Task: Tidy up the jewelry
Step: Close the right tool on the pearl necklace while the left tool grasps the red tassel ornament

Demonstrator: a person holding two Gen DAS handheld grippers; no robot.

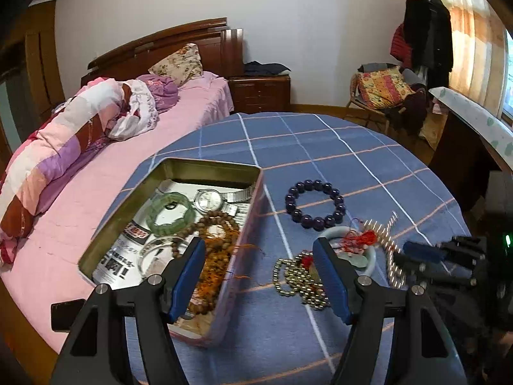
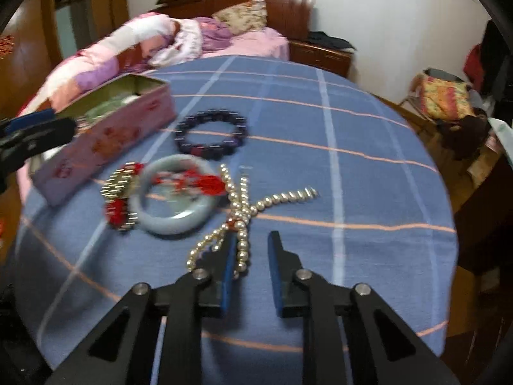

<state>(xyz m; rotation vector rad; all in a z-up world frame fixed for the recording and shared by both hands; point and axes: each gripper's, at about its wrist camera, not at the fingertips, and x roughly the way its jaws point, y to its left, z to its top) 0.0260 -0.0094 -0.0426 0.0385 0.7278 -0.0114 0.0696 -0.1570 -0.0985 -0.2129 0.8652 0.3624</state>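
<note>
An open pink tin [image 1: 224, 317] [image 2: 105, 138] on the blue checked cloth holds a green bangle [image 1: 170, 212], a watch [image 1: 210, 199], a clear bangle [image 1: 157, 253] and brown bead strings [image 1: 218, 224]. To its right on the cloth lie a dark purple bead bracelet [image 1: 315, 200] [image 2: 211, 138], a pale jade bangle [image 2: 176, 194] with red tassels, a gold bead bracelet [image 1: 298, 280] [image 2: 120, 189] and a pearl strand [image 2: 240, 215]. My left gripper [image 1: 259, 247] is open, above the tin's right wall. My right gripper [image 2: 253, 239] is open, with the pearl strand's near end between its fingers.
The round table [image 1: 352, 147] stands next to a bed with pink sheets [image 1: 105, 173]. A dark phone [image 1: 67, 314] lies at the bed's edge. A chair with a cushion [image 1: 381, 88] and a desk [image 1: 474, 122] stand at the right.
</note>
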